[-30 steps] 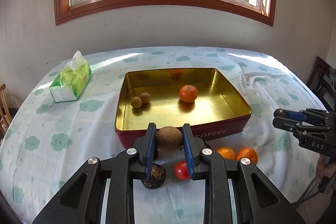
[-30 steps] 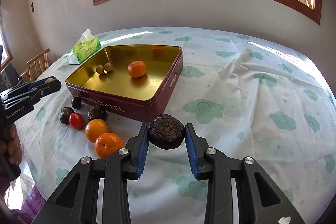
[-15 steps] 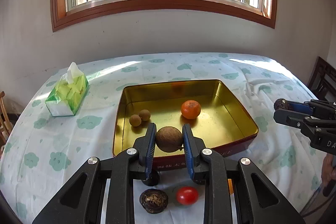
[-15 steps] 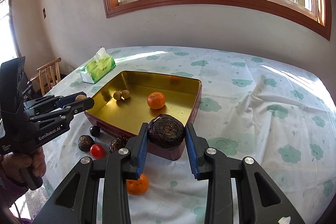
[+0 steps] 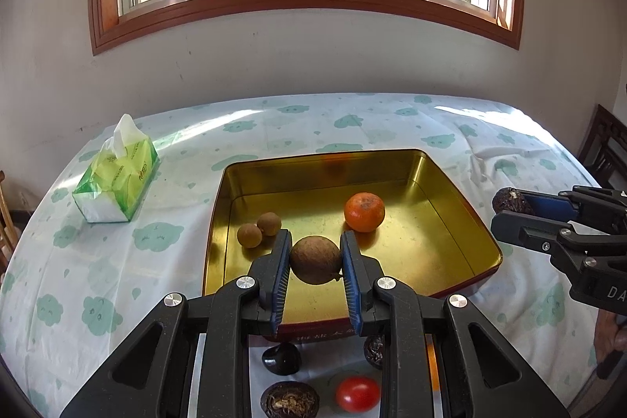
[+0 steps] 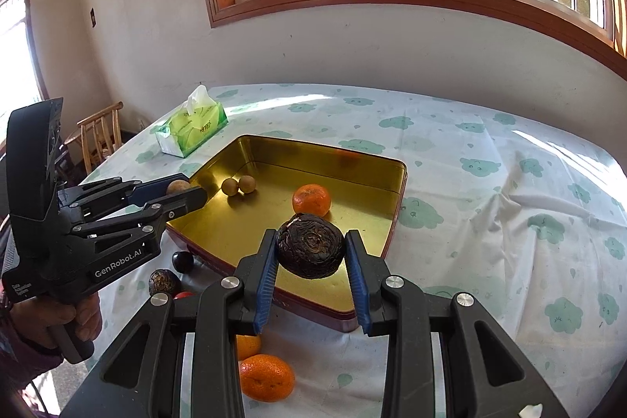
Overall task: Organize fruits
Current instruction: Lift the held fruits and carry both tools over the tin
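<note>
A: How far along is the sorting?

B: Partly done, I'd judge. The gold tin [image 5: 450,183] on the bench [image 5: 117,261] holds one orange [image 5: 364,211] and two small brown fruits [image 5: 258,230] side by side near its left wall. The rest of its floor is bare.

A: And the two tools?

B: The left hand-held gripper [image 5: 315,263] is clamped on a round brown fruit [image 5: 315,260], held over the tin's near part. The right hand-held gripper [image 6: 310,255] is clamped on a dark wrinkled fruit [image 6: 310,251], over the tin's near right corner. Neither fruit is set down yet.

A: What's left outside?

B: In front of the tin lie two oranges [image 6: 266,377], a red tomato [image 5: 357,393], a small black fruit [image 5: 281,359] and two more dark wrinkled ones [image 5: 289,398]. A tissue pack [image 5: 115,183] sits well apart, to the left.
</note>
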Motion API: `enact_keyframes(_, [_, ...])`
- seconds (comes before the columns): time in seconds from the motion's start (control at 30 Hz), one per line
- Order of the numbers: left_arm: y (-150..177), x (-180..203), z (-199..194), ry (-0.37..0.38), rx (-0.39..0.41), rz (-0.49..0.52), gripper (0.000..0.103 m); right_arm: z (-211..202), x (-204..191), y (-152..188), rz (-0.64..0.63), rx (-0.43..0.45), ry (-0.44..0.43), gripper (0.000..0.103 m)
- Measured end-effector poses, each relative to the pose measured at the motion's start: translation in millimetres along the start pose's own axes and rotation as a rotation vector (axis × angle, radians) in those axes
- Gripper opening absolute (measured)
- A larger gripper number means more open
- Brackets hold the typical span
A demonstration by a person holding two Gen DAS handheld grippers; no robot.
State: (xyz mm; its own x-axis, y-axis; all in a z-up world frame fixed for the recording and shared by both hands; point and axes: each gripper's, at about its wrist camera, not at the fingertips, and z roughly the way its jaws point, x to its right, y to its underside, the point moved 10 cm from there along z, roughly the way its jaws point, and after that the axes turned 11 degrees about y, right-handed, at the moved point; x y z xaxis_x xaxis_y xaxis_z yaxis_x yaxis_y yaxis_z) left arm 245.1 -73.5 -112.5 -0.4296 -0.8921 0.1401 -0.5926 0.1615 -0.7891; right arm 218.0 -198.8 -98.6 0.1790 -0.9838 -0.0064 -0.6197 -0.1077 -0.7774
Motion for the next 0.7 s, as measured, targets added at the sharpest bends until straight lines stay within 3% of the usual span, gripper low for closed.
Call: enact_keyframes(0.7, [-6.9,-25.7,26.1,0.0,-0.025,-0.036,0.026,34.9,-11.1,-5.6,-0.007,-0.037,-0.024,0.031])
